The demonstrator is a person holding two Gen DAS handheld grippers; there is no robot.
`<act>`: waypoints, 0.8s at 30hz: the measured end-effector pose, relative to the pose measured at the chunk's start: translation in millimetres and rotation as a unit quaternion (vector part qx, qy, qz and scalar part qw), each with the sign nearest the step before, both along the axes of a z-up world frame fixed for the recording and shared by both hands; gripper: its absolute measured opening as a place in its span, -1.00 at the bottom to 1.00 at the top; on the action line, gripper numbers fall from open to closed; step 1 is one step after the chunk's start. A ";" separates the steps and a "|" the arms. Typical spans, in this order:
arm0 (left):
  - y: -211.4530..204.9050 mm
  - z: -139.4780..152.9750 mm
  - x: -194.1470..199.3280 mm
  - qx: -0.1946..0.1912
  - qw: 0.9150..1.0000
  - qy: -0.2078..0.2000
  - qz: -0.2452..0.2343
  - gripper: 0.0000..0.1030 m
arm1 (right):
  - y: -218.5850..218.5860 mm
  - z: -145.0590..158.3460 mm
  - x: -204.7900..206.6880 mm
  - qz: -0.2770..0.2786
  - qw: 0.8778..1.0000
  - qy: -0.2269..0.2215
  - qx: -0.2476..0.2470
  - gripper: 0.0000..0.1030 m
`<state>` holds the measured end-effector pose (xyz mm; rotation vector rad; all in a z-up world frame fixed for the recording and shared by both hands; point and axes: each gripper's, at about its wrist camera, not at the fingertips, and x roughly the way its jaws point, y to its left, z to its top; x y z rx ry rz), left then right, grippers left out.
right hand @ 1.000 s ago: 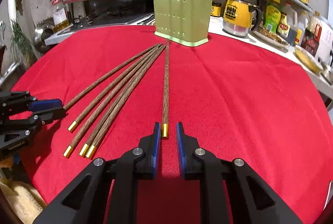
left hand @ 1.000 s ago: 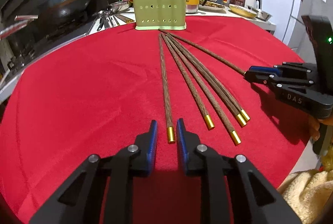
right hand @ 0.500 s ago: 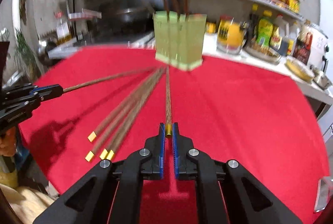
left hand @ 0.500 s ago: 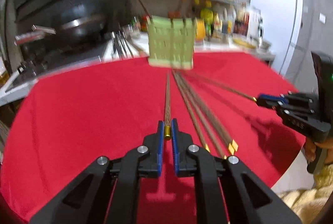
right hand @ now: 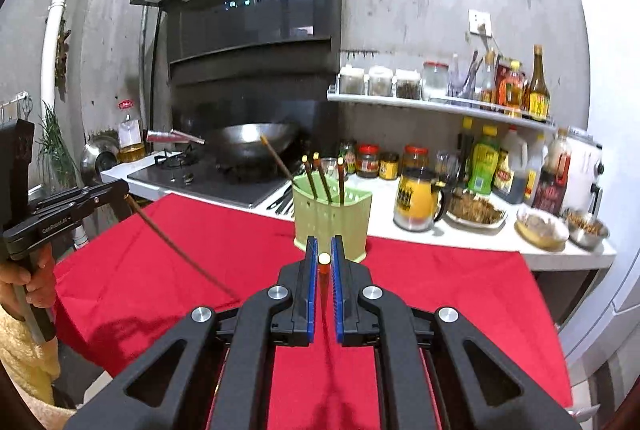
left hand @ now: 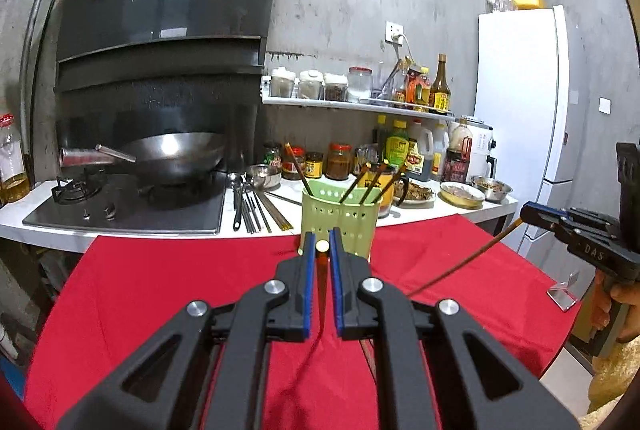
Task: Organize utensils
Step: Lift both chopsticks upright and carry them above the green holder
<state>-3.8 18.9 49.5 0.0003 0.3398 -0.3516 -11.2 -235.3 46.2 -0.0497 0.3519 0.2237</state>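
Observation:
Each gripper holds one brown chopstick by its gold-capped end, lifted off the red cloth. My left gripper (left hand: 322,241) is shut on a chopstick (left hand: 321,284) whose thin end slants down to the cloth. My right gripper (right hand: 324,254) is shut on another chopstick (right hand: 323,280) in the same way. The green perforated holder (left hand: 340,220) stands just beyond the fingertips at the table's far edge, with several chopsticks upright in it. The holder (right hand: 332,216) is also ahead in the right wrist view. The chopsticks left on the cloth are hidden under the grippers.
The round table's red cloth (left hand: 160,290) meets a white counter with a wok (left hand: 176,154) on a stove, metal utensils (left hand: 252,206), a yellow mug (right hand: 416,200), jars and bowls. A white fridge (left hand: 520,102) stands at the right. A hand (right hand: 36,278) grips the left tool.
Both grippers closed on the gold ends of two chopsticks lying on the cloth, then rose and tipped up, lifting those ends. The holder now sits right behind the fingertips.

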 end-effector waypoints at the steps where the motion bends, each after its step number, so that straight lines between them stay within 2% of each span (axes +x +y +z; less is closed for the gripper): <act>1: 1.0 2.2 0.2 -0.001 1.000 -0.002 0.002 -0.87 | -0.8 2.4 -0.8 -0.001 1.000 -0.003 -0.001 -0.86; 12: -0.7 12.3 15.3 0.008 1.000 -0.013 0.004 -0.87 | -6.9 12.9 9.9 -0.012 1.000 -0.009 0.000 -0.86; 17: -12.4 10.3 22.3 0.033 0.999 -0.023 0.011 -0.86 | -10.2 10.1 26.3 -0.023 1.000 -0.005 0.003 -0.84; 19: -14.0 8.5 26.5 0.032 0.999 -0.011 0.006 -0.86 | -11.6 6.9 32.3 -0.024 1.000 0.001 0.006 -0.84; 22: -16.1 -8.7 42.2 0.032 0.999 0.043 -0.001 -0.86 | -11.2 -3.8 43.5 -0.019 1.000 0.021 0.010 -0.85; 24: -16.8 -18.8 49.3 0.038 0.997 0.060 0.000 -0.86 | -9.9 -13.5 51.1 -0.013 0.999 0.040 0.012 -0.86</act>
